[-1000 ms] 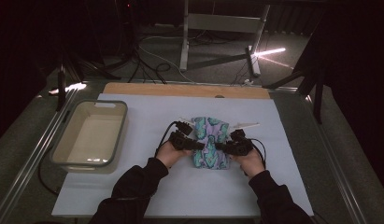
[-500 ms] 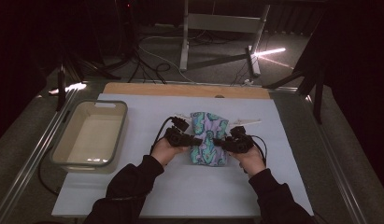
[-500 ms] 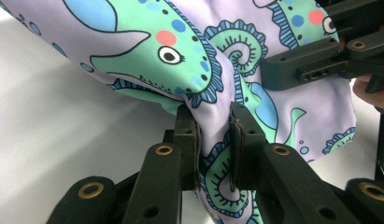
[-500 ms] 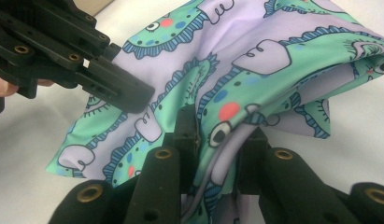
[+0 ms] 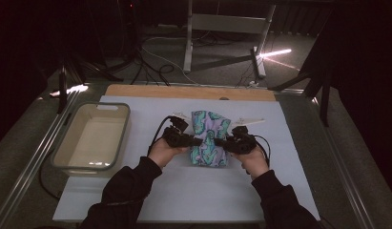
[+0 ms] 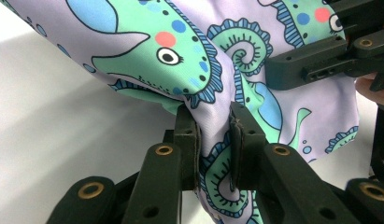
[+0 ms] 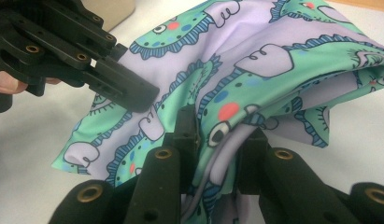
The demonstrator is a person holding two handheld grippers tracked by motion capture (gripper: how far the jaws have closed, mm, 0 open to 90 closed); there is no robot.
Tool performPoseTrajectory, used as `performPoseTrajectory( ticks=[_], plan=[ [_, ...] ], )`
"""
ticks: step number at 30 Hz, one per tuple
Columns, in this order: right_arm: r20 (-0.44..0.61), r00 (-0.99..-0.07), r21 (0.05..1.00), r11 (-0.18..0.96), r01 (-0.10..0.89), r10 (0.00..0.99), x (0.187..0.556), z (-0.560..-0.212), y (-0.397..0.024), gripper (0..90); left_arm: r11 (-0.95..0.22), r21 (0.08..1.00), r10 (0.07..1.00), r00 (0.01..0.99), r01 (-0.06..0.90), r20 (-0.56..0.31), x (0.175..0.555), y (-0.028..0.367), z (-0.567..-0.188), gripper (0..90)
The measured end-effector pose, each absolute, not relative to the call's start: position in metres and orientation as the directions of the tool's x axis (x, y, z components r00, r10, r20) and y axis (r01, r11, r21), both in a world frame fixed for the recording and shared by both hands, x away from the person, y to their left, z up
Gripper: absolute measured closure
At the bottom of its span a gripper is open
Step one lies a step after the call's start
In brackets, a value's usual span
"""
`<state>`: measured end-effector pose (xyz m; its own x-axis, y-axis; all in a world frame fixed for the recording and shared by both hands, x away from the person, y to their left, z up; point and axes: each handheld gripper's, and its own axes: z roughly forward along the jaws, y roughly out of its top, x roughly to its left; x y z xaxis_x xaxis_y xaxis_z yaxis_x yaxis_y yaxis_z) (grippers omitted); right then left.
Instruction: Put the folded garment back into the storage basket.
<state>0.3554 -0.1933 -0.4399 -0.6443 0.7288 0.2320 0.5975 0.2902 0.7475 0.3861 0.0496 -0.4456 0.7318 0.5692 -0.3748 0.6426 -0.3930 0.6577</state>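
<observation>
Presently both claws are clamped on the same piece of printed cloth. Left claw (image 6: 213, 140): jaws pressed onto a bunched fold of the seahorse-print cloth (image 6: 255, 60), fabric squeezed between the pads. Right claw (image 7: 217, 135): likewise pinching a gathered fold on the opposite side. From the high view, left claw (image 5: 197, 141) and right claw (image 5: 218, 142) face each other across the cloth (image 5: 210, 125), which sits mid-table on the pale mat (image 5: 184, 191), partly lifted, lower edge sagging toward the mat.

Handling judgement: thin, stretchy-looking fabric, lilac with green seahorses; light, limp, no stiffness. It drapes and wrinkles wherever unsupported, so it should follow the claws without resistance but will not keep a shape. Surface looks smooth, perhaps slippery; a pinch on a doubled fold, as now, seems safer than a single layer. Best hold: near side edges or corners, hands apart, so the panel hangs flat.

Outward: grey plastic tub (image 5: 91, 138) stands well left of the cloth, apart from it. Wooden strip (image 5: 189, 91) borders the far edge of the table (image 5: 336, 157).
</observation>
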Motion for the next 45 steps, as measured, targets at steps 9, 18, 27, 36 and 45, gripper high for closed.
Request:
performPoseTrajectory(
  ticks=[9,18,27,36,45],
  plan=[
    [0.222,-0.656,0.759,0.295,0.581,0.721,0.355,-0.433,-0.186,75.0,-0.394,0.667,0.577,0.735,0.632,-0.356,0.384,0.058,-0.435,76.3],
    [0.214,-0.665,0.769,0.296,0.567,0.716,0.357,-0.430,-0.176,75.0,-0.389,0.669,0.587,0.730,0.633,-0.350,0.382,0.069,-0.430,76.3],
    [0.219,-0.680,0.776,0.298,0.556,0.699,0.358,-0.426,-0.164,75.0,-0.375,0.673,0.598,0.721,0.638,-0.351,0.381,0.083,-0.424,76.3],
    [0.208,-0.701,0.778,0.319,0.542,0.682,0.360,-0.423,-0.149,75.1,-0.375,0.673,0.612,0.715,0.638,-0.336,0.377,0.097,-0.419,76.3],
    [0.202,-0.720,0.787,0.327,0.523,0.664,0.362,-0.417,-0.134,75.1,-0.371,0.680,0.630,0.709,0.633,-0.316,0.374,0.112,-0.411,76.3]
  ],
)
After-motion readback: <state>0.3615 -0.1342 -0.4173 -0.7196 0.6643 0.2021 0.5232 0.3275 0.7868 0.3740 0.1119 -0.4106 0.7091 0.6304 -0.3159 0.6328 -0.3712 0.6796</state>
